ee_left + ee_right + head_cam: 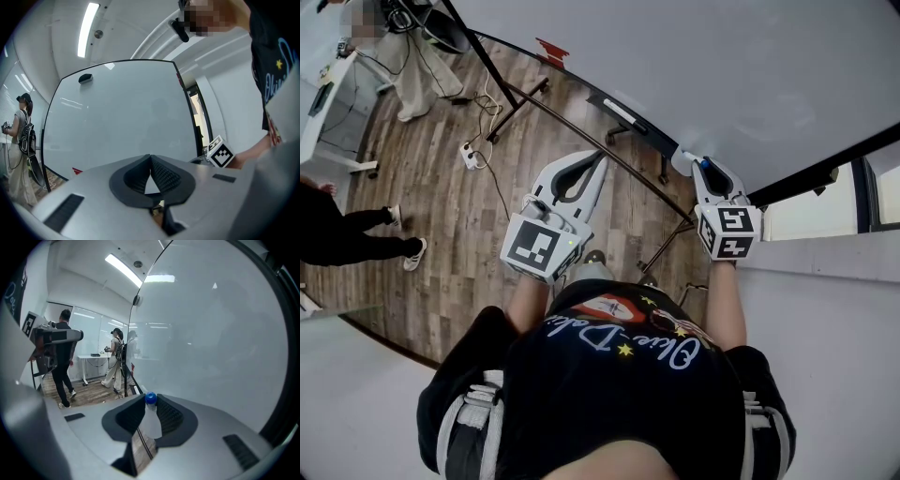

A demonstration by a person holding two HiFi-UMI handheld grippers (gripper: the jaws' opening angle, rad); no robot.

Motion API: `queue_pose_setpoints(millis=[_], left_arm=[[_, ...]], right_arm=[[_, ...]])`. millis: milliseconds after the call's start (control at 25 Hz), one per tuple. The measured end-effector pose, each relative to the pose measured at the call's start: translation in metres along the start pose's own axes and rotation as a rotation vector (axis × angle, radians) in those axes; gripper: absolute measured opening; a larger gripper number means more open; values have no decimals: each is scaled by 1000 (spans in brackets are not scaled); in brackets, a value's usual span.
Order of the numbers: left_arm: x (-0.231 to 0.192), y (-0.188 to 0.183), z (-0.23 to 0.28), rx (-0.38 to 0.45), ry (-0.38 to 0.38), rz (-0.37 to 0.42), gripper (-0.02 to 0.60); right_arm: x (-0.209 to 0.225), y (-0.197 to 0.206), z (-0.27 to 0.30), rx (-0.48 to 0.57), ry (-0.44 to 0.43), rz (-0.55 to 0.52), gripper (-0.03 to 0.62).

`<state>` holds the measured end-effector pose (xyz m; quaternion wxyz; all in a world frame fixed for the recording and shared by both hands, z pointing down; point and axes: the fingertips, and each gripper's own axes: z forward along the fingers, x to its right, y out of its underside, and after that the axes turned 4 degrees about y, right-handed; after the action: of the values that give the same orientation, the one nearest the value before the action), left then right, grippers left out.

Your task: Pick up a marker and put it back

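Marker [151,418] with a blue cap sits clamped between the jaws of our right gripper [151,401], held up close in front of the whiteboard [215,333]. We judge it light, stiff and smooth-sided, so it may slide or pivot in a loose hold. The best hold is mid-barrel, square across the pads. Our left gripper [150,158] has its jaws together on nothing.
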<state>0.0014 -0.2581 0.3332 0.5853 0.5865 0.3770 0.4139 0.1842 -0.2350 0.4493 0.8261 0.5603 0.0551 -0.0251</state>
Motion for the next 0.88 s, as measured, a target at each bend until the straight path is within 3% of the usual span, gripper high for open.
queue_pose_setpoints(millis=[880], left_arm=[[1, -3, 2, 2, 13, 7, 3]], right_arm=[[0, -8, -6, 23, 16, 4, 88]])
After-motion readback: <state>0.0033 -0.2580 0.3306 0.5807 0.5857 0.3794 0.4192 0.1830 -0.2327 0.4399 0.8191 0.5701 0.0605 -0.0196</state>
